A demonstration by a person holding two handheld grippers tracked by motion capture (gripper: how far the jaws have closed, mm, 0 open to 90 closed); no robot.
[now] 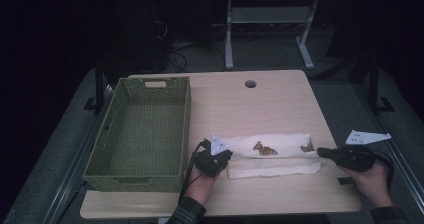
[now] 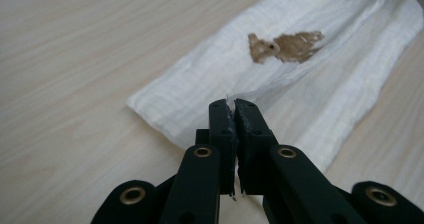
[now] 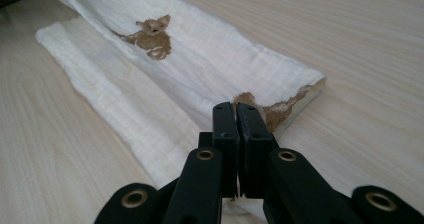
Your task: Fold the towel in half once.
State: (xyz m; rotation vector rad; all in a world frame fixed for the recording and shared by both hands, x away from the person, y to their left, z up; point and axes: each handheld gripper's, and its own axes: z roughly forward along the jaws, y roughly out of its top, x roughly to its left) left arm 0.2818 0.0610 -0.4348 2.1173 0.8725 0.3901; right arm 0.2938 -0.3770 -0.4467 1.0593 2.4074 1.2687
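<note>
A white cloth with brown animal prints lies in a long folded strip near the front of the wooden table. My left gripper is at the strip's left end, shut on an edge of the cloth; a white sliver shows between its jaws. At the strip's right end, my right gripper is shut on the cloth beside a brown print, its jaws pressed together. The pinched layer rises slightly above the lower fold.
A green woven basket, with nothing inside, stands on the left half of the table, close to my left hand. A round cable hole is near the far edge. White table legs stand on the floor beyond.
</note>
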